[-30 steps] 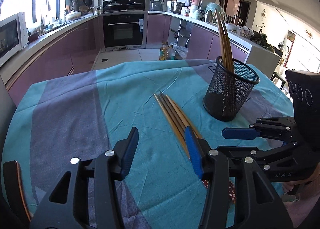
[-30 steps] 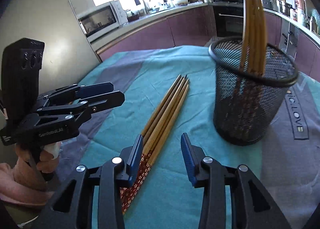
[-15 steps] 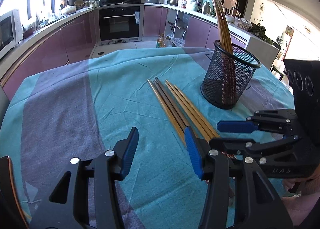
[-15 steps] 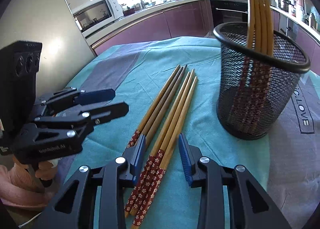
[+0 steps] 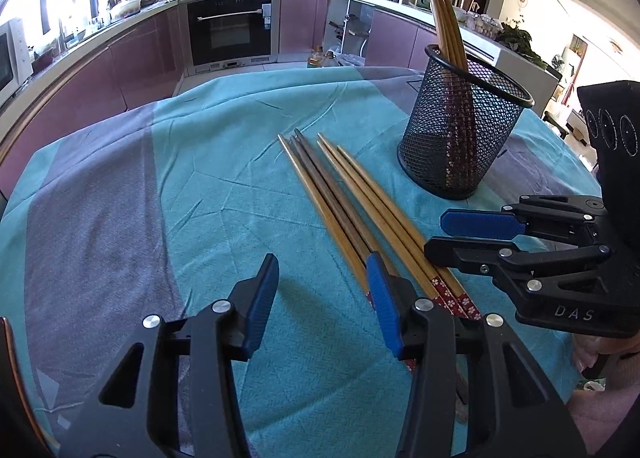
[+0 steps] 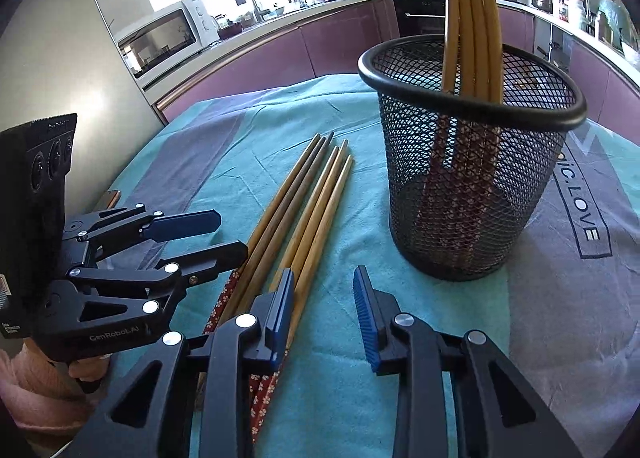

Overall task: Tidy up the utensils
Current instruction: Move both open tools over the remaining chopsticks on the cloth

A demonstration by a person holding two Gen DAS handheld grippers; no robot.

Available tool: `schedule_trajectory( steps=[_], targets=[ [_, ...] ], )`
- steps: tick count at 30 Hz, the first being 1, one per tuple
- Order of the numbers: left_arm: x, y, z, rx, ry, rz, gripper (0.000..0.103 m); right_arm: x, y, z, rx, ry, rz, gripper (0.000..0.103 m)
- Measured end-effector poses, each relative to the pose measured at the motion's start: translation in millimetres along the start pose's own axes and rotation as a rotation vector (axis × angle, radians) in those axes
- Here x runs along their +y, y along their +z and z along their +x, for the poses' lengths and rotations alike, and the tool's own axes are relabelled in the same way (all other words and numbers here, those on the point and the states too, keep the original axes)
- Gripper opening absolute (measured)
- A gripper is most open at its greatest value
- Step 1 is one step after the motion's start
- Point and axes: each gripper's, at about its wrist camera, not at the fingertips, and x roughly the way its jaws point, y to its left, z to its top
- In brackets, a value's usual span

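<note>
Several wooden chopsticks [image 5: 340,193] with red flowered ends lie in two close groups on the teal cloth. A black mesh cup [image 5: 460,137] behind them holds more chopsticks upright. My left gripper [image 5: 322,278] hovers low at their left. Its jaws are closing over bare cloth, and its right finger lies over the left group. My right gripper [image 6: 323,290] is just right of the chopsticks [image 6: 304,209] and in front of the mesh cup [image 6: 472,177]. Its jaws are closing with only cloth between them, the left finger overlapping the right group.
The other gripper shows in each view, as the right gripper [image 5: 480,234] and the left gripper [image 6: 192,234], both tips at the red ends. A table [image 5: 100,217] under a teal and grey cloth stands in a kitchen with purple cabinets [image 5: 132,69] behind.
The chopstick bundle has split into two groups. Both grippers have come lower and closer to them, and the right jaws have narrowed.
</note>
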Motion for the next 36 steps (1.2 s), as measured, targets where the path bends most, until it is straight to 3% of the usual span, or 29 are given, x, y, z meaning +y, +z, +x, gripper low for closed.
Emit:
schedule_trajectory(
  steps=[12,20,36],
  targets=[
    [-4.5,-1.0,-1.4,0.015,0.045,0.031,0.043,1.6,-1.5,0.3,0.0,-0.054,-0.021,0.026],
    [-5.6,4.1,-1.8,-0.001,0.008,0.023,0.043,2.4,-0.3,2.3,0.0,-0.058,-0.02,0.026],
    [3.5,11.3,15.9,0.046,0.016,0.001,0.034,3.1,3.4,6.1,-0.004,-0.082,-0.034,0.026]
  ],
)
